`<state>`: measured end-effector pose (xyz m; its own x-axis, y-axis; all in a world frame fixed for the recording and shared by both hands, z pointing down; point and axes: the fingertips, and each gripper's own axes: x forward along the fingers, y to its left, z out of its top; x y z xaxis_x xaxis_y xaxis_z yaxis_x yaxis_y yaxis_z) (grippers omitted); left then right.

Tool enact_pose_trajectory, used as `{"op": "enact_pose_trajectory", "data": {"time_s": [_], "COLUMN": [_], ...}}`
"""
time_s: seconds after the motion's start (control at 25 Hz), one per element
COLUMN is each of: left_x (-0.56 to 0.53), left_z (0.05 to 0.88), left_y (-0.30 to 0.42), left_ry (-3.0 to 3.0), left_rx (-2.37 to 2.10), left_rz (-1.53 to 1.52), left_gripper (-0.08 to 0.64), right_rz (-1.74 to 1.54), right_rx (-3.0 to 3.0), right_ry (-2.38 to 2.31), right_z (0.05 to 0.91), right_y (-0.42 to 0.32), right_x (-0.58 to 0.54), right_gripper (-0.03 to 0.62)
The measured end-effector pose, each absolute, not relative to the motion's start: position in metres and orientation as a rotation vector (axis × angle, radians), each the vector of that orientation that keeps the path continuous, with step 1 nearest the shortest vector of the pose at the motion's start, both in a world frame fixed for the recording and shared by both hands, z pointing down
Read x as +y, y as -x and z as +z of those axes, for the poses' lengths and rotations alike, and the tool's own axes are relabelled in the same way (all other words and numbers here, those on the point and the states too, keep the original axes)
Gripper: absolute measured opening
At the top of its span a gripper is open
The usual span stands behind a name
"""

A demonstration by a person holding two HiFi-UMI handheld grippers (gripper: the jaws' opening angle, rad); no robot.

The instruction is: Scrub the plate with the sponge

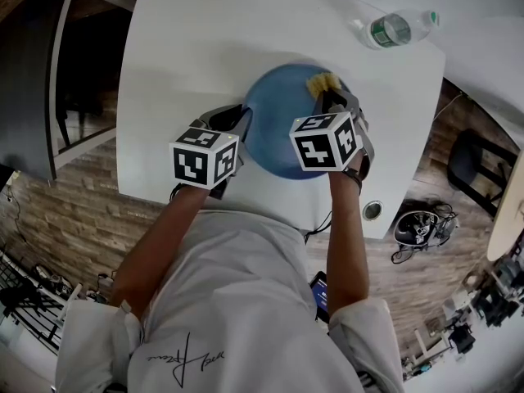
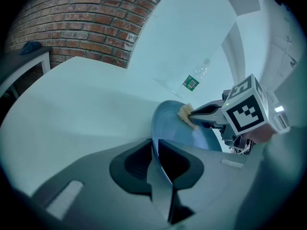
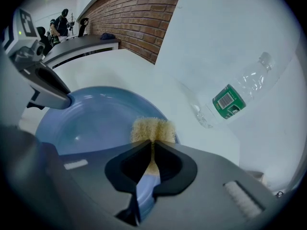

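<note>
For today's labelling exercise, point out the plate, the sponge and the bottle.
plate (image 1: 274, 125): head view, bare blue middle.
sponge (image 3: 152, 129): right gripper view, centre of the yellow tuft.
bottle (image 3: 229, 101): right gripper view, green label.

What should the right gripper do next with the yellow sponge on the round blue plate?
Probably drag the yellow sponge inward across the round blue plate: the right gripper pinches it at the far rim, and the left gripper clamps the left rim.
</note>
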<state>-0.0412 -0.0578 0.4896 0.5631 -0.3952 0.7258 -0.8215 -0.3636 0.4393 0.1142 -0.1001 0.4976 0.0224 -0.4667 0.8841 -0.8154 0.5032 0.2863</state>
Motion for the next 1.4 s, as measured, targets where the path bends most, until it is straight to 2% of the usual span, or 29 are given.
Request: {"op": "enact_pose_trajectory", "data": {"time_s": [1.4], "left_x": [-0.056], "left_z": [0.49], "left_y": [0.041], "left_ry": [-1.975], "left_rx": [-0.964], "left_rz": [0.648], "left_gripper": [0.061], "right_rz": [0.327], "right_rx": [-1.625], "right_ry": [-1.099], "right_z": [0.498], "right_y": [-0.095], "right_x": [-0.111], "right_gripper": [0.028]}}
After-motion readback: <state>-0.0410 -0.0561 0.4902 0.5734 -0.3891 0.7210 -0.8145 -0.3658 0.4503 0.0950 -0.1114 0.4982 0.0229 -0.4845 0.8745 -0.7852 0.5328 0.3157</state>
